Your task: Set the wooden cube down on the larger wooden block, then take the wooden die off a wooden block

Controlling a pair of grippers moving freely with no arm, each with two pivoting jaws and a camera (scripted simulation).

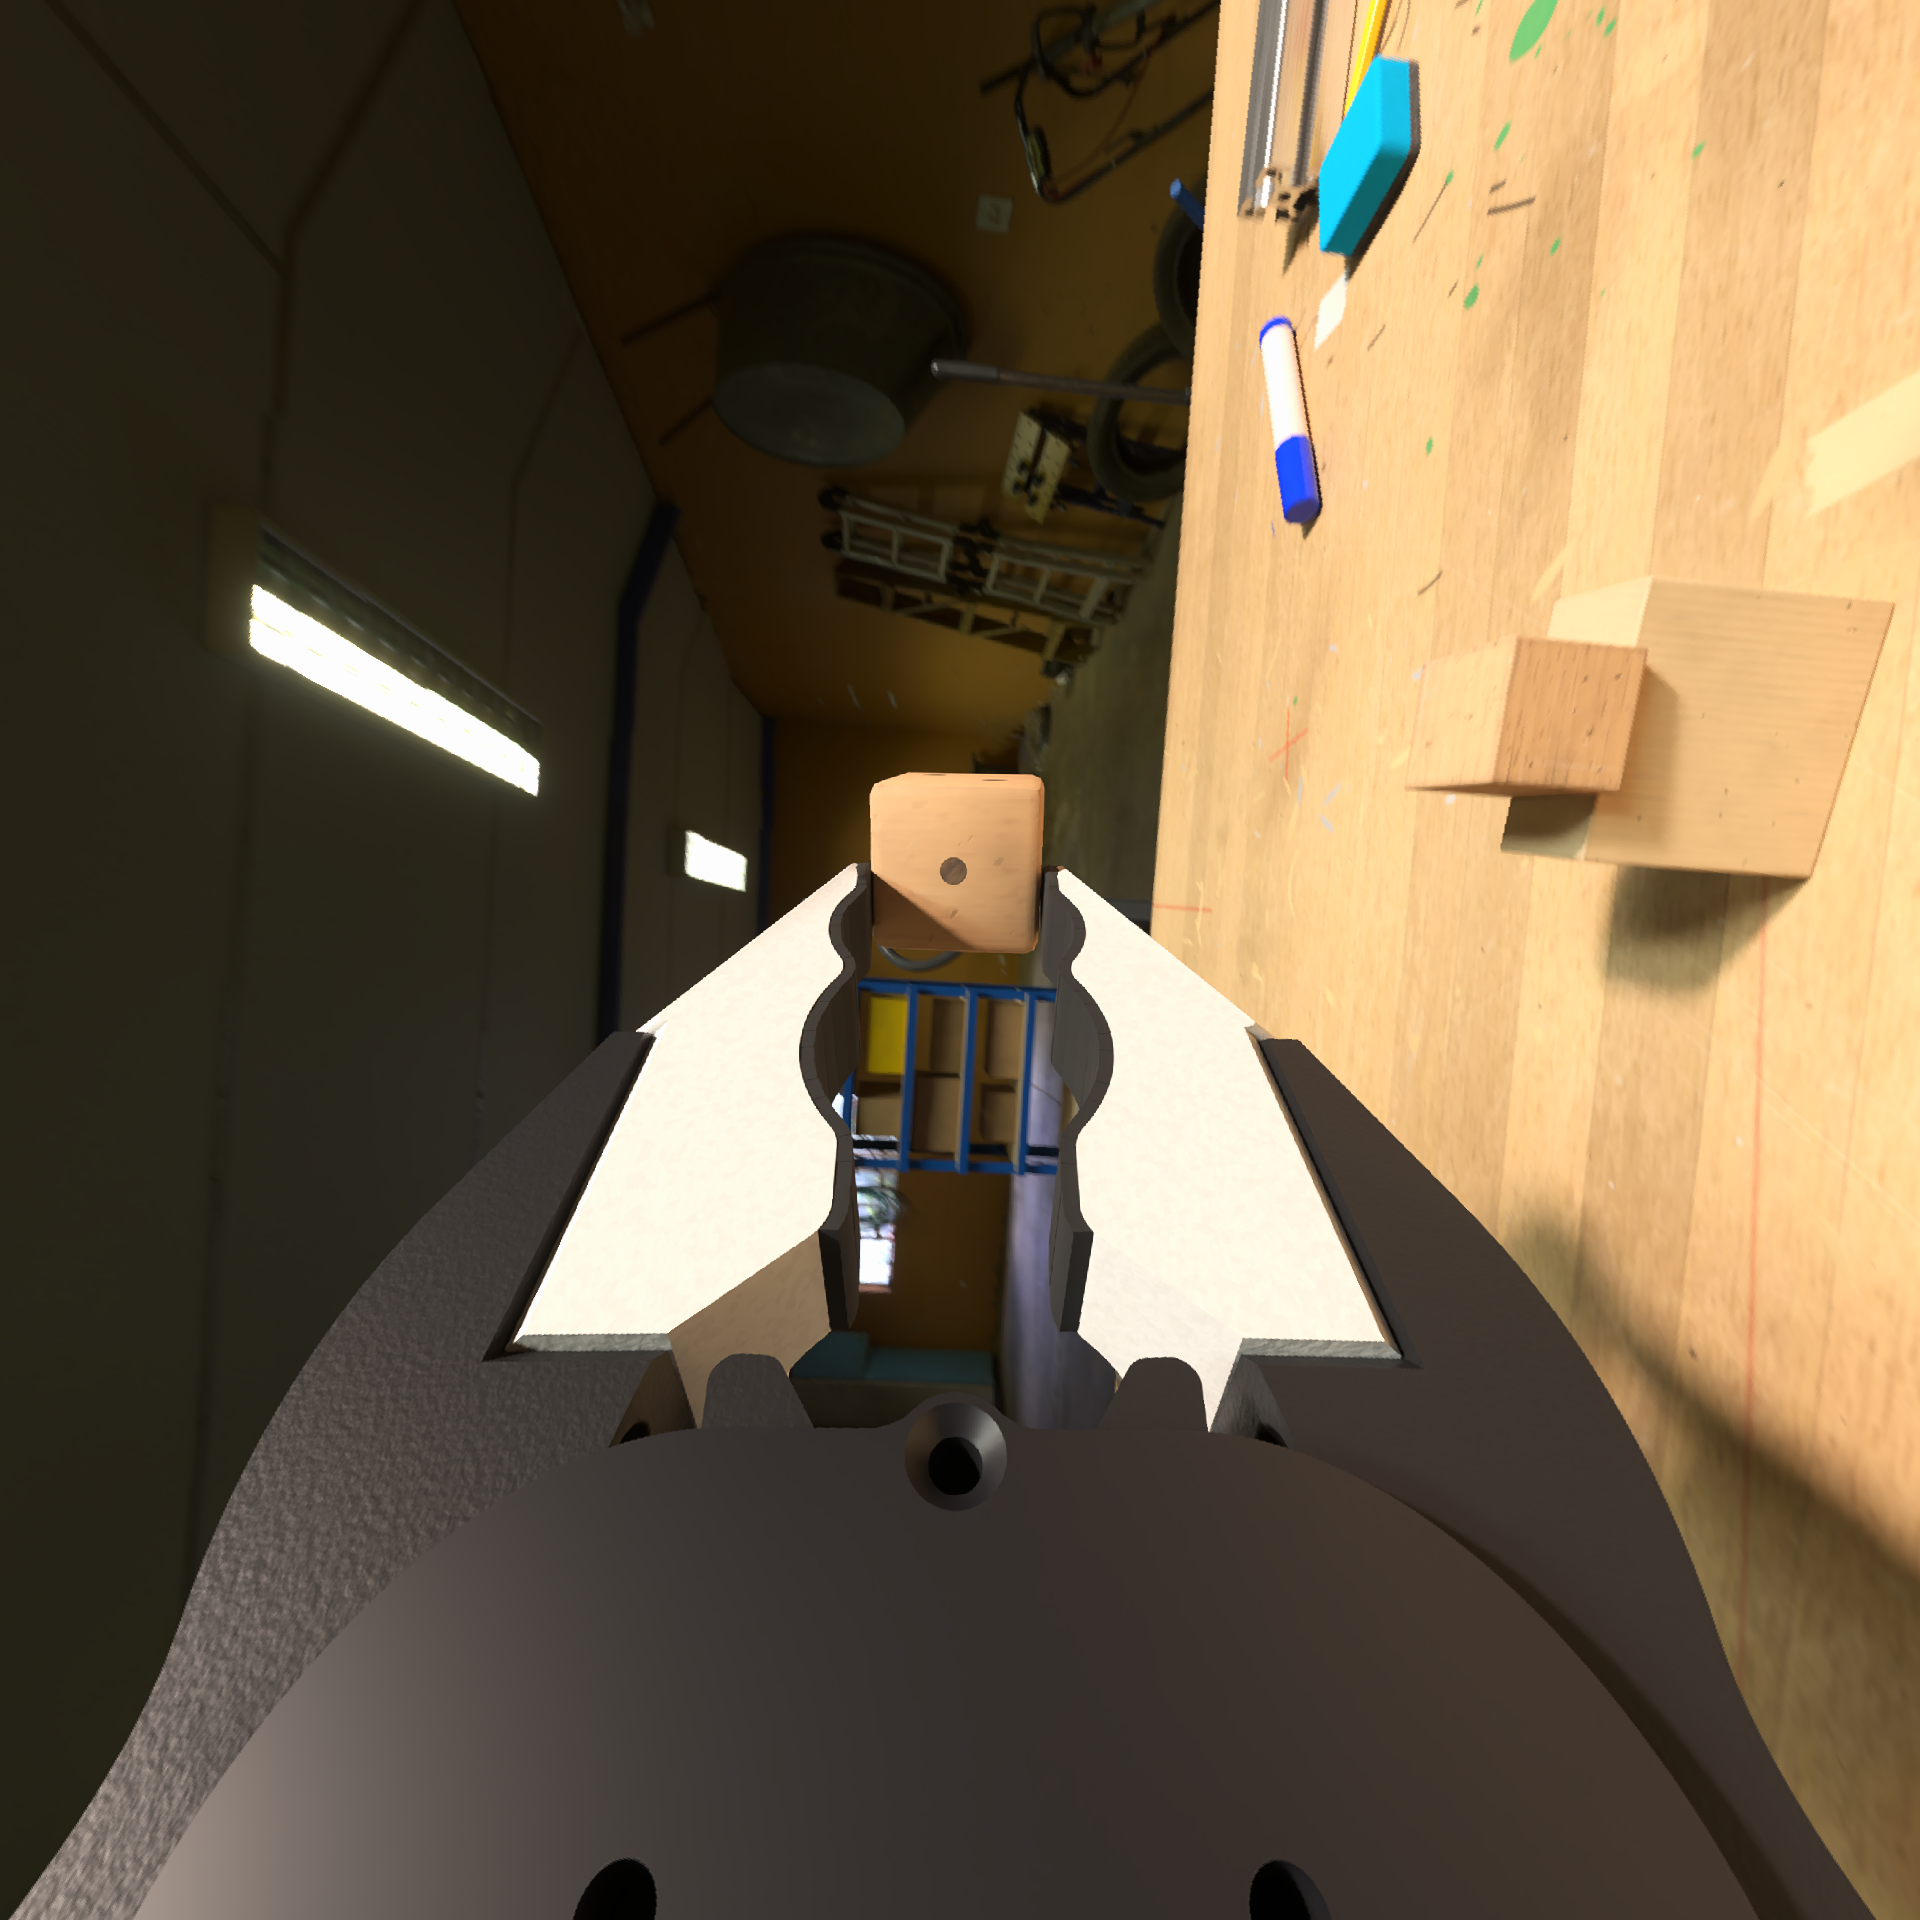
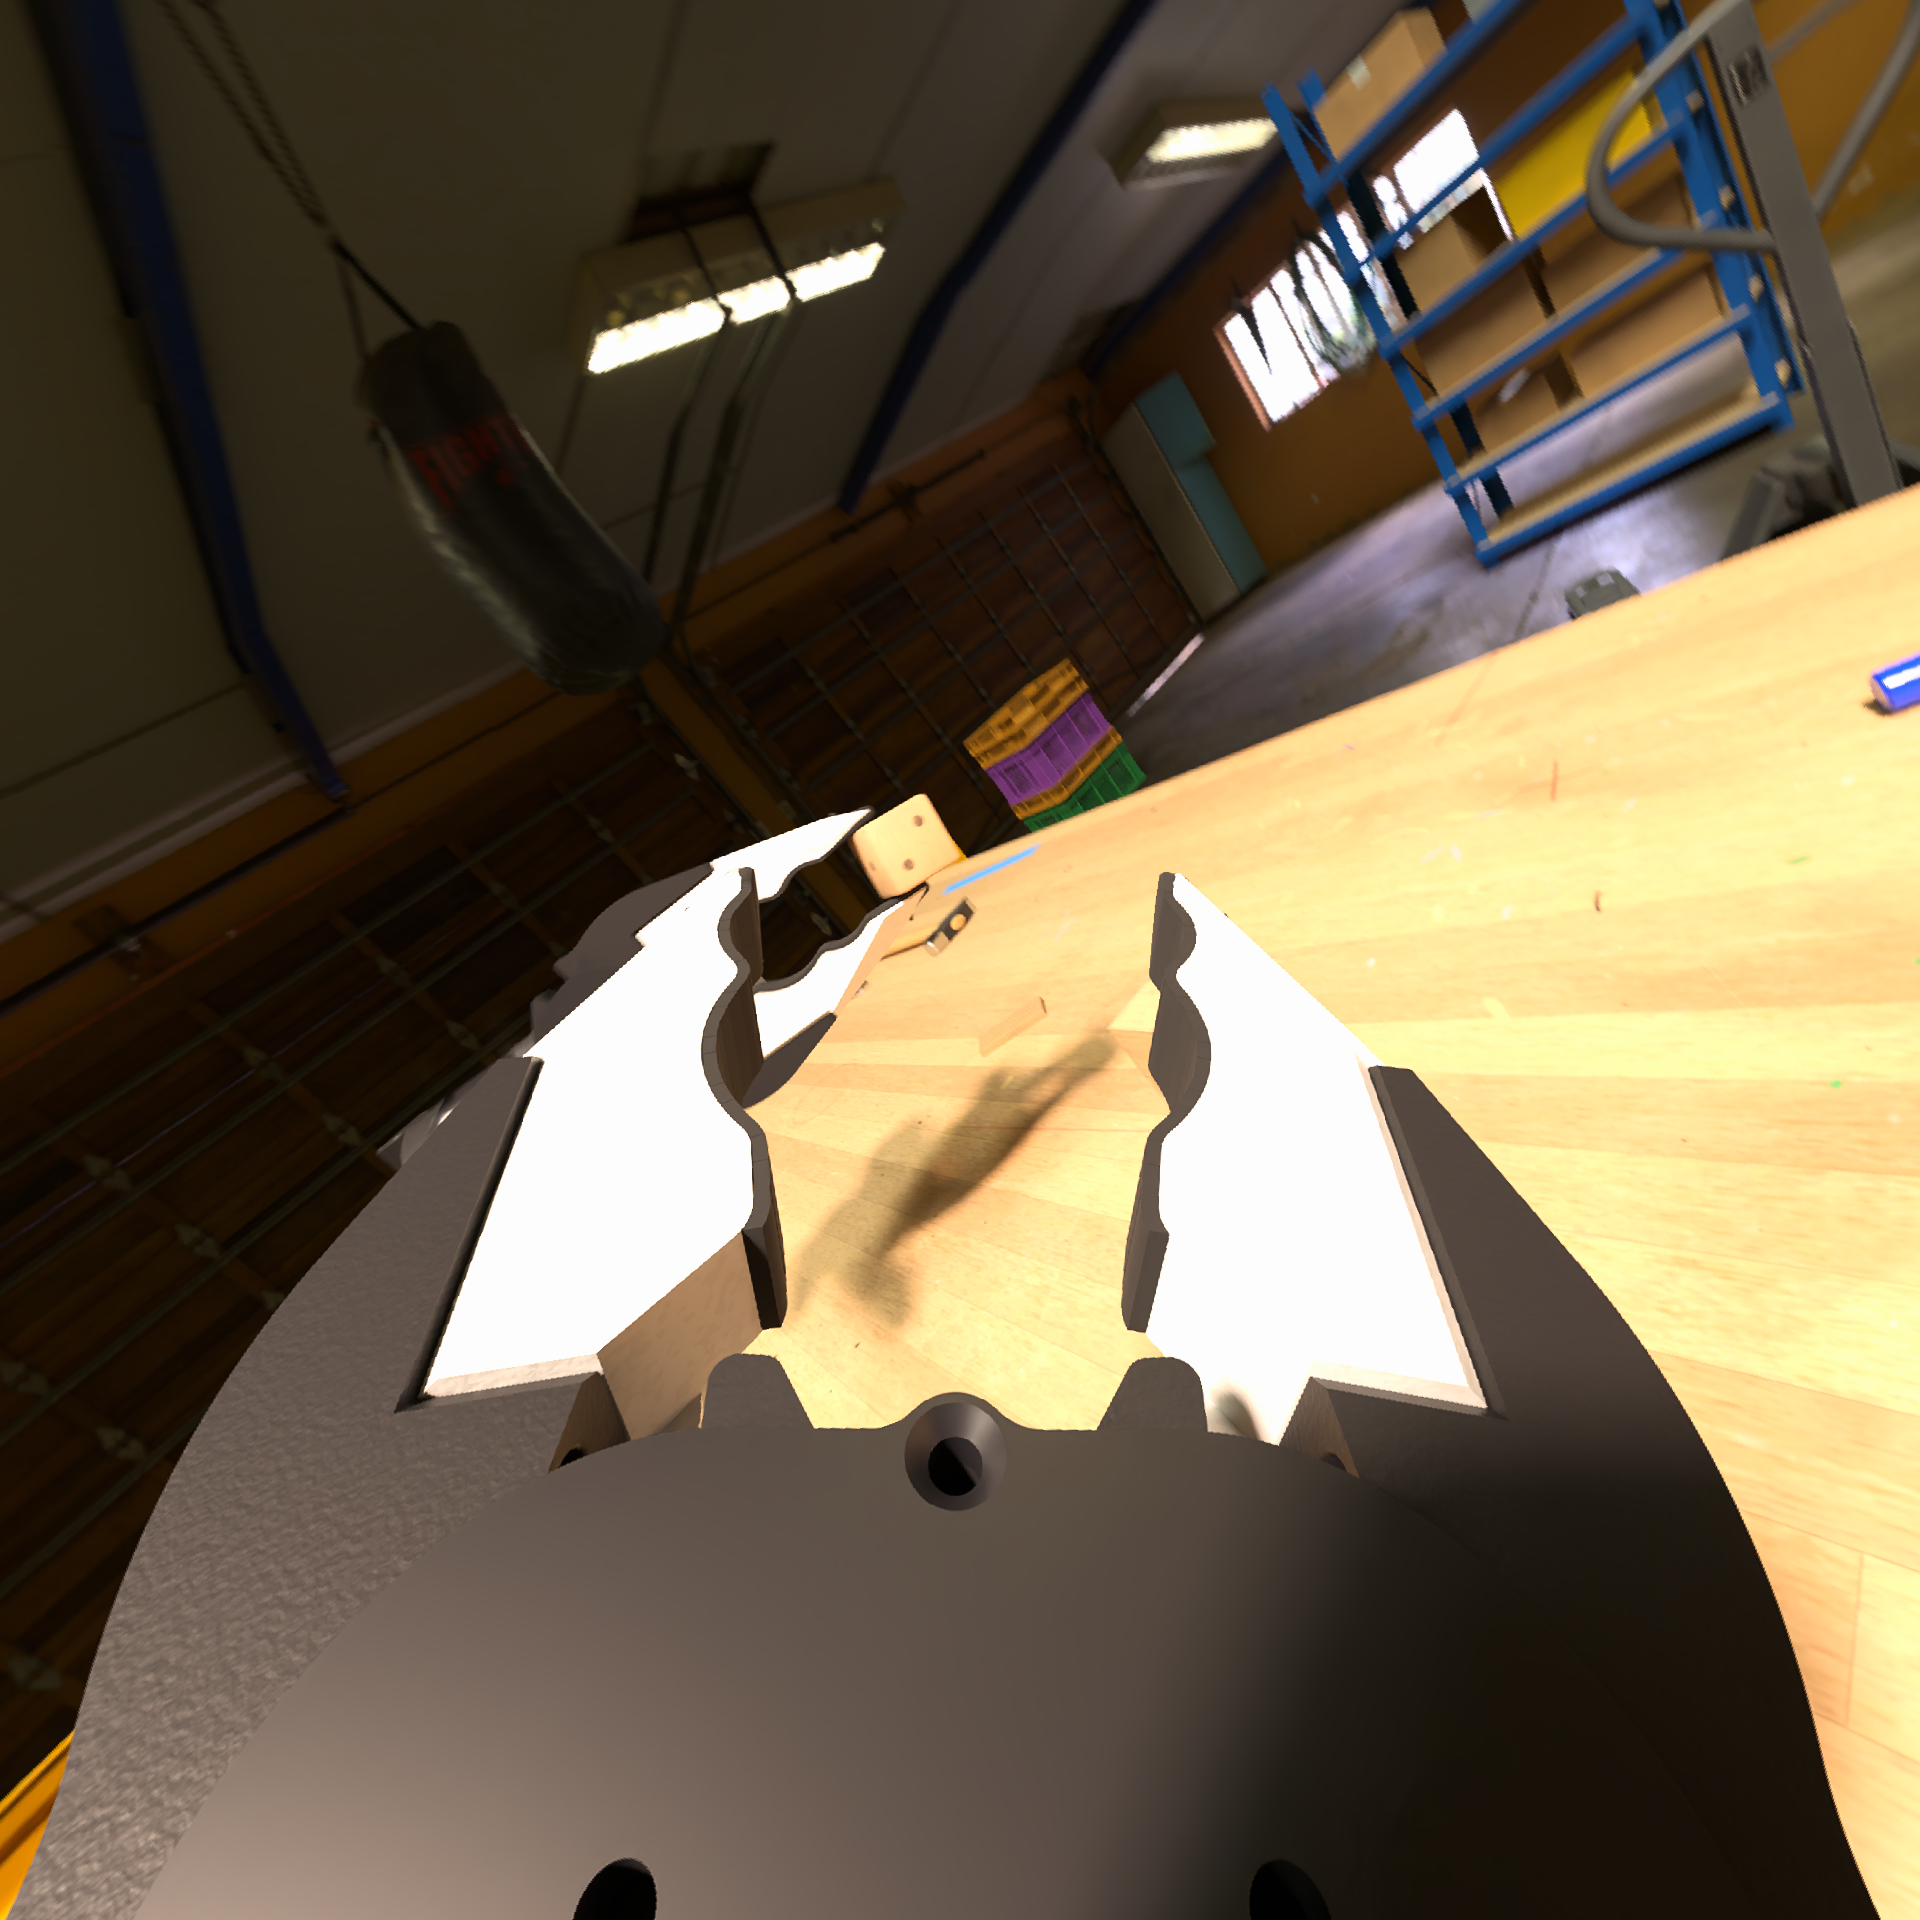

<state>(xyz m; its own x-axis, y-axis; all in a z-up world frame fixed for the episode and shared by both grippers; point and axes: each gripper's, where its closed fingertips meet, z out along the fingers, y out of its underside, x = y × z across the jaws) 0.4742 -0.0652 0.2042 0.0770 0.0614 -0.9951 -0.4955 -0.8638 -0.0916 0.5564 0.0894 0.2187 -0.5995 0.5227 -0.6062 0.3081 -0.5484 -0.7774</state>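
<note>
Item: left gripper (image 1: 956,883) — we find its fingers (image 1: 748,997) closed on the wooden die (image 1: 956,857), pinched at the very tips and held off the worktop (image 1: 1455,1143); one pip faces the left wrist camera.

Item: wooden cube (image 1: 1532,717) — we log it resting on the larger wooden block (image 1: 1756,727), overhanging one edge; both sit on the worktop, well apart from the held die.

Item: right gripper (image 2: 956,904) — fingers (image 2: 1247,1091) spread wide with nothing between them, tilted over bare worktop (image 2: 1455,935). In its view we also see the other gripper farther off, with the die (image 2: 906,842) at its tips.

Sundries on the worktop: a blue-and-white marker (image 1: 1288,416), a cyan block (image 1: 1369,156) and a metal rail (image 1: 1283,104) at the far end.
</note>
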